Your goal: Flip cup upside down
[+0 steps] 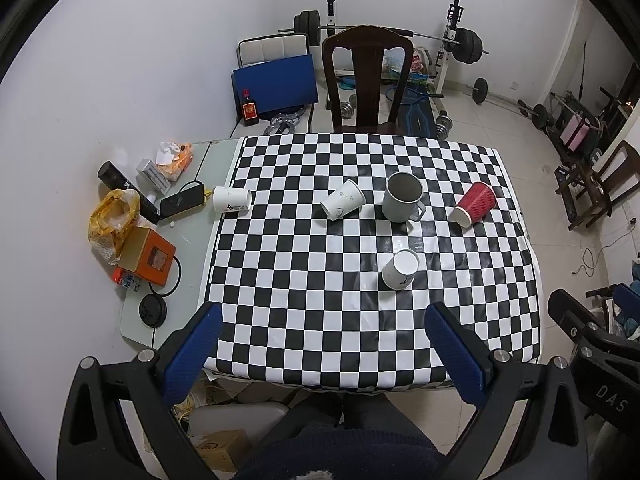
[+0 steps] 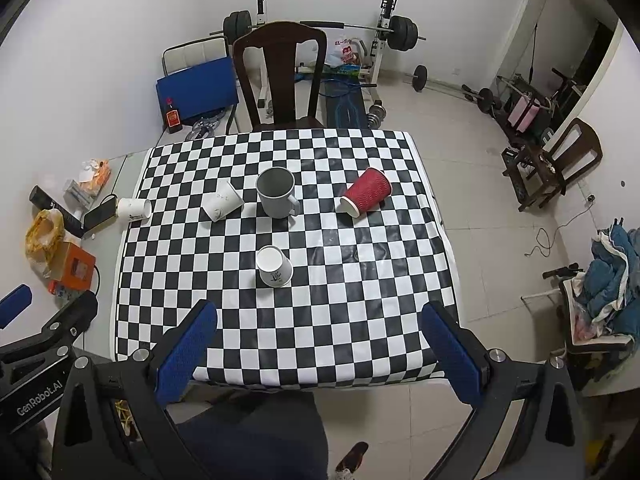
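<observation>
On the checkered tablecloth (image 1: 304, 280) (image 2: 344, 320) a grey mug (image 1: 402, 197) (image 2: 277, 192) stands upright, mouth up. A white paper cup (image 1: 399, 270) (image 2: 274, 266) stands nearer me; which end is up I cannot tell. Another white paper cup (image 1: 343, 199) (image 2: 221, 201) lies on its side left of the mug. A third white cup (image 1: 231, 199) (image 2: 134, 209) lies at the cloth's left edge. A red ribbed cup (image 1: 475, 204) (image 2: 366, 191) lies on its side to the right. My left gripper (image 1: 320, 348) and right gripper (image 2: 320, 344) are open and empty, above the table's near edge.
Clutter sits on the bare table strip at left: an orange box (image 1: 148, 260), a yellow bag (image 1: 112, 220), a phone (image 1: 180, 201), a black lid (image 1: 152, 310). A dark wooden chair (image 1: 368, 80) stands behind the table. Weights and a barbell rack fill the far floor.
</observation>
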`<state>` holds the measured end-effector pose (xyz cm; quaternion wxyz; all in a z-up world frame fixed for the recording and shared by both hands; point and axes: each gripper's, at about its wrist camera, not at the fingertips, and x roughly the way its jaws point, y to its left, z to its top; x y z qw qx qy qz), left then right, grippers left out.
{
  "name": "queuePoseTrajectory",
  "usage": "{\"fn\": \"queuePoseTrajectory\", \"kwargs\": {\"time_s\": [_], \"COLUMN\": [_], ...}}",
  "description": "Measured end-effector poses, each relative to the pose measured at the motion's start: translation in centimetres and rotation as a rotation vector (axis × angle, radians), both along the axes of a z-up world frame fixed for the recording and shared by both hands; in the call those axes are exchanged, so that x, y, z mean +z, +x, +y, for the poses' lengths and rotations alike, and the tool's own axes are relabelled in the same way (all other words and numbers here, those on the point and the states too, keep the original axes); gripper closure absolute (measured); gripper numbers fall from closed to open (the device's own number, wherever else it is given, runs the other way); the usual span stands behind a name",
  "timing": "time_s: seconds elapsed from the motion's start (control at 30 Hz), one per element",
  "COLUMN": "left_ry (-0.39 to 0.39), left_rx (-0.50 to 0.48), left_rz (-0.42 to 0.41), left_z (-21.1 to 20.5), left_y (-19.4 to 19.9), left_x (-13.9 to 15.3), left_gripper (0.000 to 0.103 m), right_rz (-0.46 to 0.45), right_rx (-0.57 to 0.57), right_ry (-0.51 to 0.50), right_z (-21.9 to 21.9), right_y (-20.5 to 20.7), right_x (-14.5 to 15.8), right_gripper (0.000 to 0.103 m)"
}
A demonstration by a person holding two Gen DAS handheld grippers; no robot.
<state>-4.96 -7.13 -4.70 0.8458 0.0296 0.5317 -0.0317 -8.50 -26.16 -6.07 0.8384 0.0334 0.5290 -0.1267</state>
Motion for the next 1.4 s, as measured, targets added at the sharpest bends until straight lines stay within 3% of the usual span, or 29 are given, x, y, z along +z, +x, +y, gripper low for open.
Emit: {"fn": "queuePoseTrajectory", "kwargs": {"time_s": [1.4], "left_ry": [0.003], "left_rx": [-0.011], "left_rz": [0.000], "left_z": [0.38], "left_y": [0.00], "left_x": [-0.05], "left_gripper": [0.000], "right_rz": [0.008], "right_rx": [0.002], "right_ry": [-0.001], "right_z": [0.48], "right_y": [0.54], "right_x": [0.07], "right_gripper": [0.000]}}
